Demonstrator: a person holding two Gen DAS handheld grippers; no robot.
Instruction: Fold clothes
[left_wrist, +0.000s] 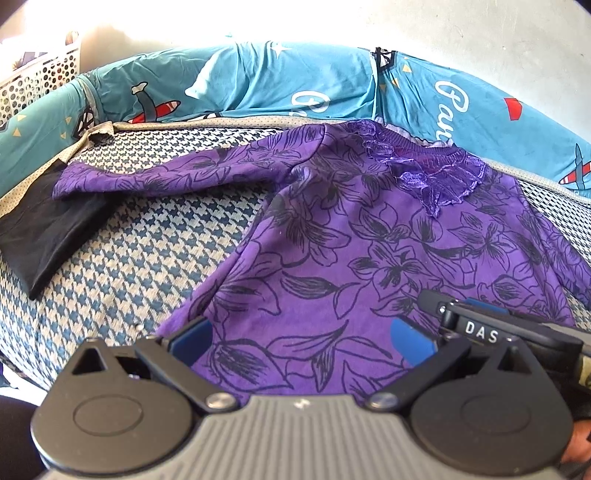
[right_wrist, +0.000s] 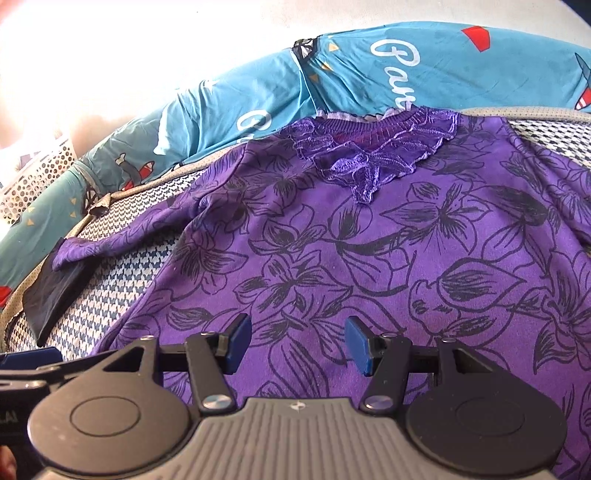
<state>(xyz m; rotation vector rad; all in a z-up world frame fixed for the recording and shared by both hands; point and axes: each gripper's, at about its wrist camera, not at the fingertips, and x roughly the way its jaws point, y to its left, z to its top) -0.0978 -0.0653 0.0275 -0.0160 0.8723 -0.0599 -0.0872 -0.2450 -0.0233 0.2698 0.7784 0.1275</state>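
A purple long-sleeved top (left_wrist: 369, 240) (right_wrist: 351, 251) with black flower outlines and a lace collar (left_wrist: 436, 170) (right_wrist: 373, 155) lies spread flat on a houndstooth bed cover (left_wrist: 140, 251) (right_wrist: 114, 288). Its one visible sleeve (left_wrist: 166, 173) (right_wrist: 125, 240) stretches out to the left. My left gripper (left_wrist: 301, 339) hovers open over the lower hem area, nothing between its blue pads. My right gripper (right_wrist: 297, 343) is also open just above the shirt's lower body. The right gripper's body (left_wrist: 517, 332) shows at the right edge of the left wrist view.
A folded black garment (left_wrist: 48, 236) (right_wrist: 51, 291) lies at the left, under the sleeve's cuff. Teal printed pillows (left_wrist: 258, 81) (right_wrist: 406, 66) line the far side of the bed. A white perforated basket (left_wrist: 33, 81) (right_wrist: 33, 177) stands at the far left.
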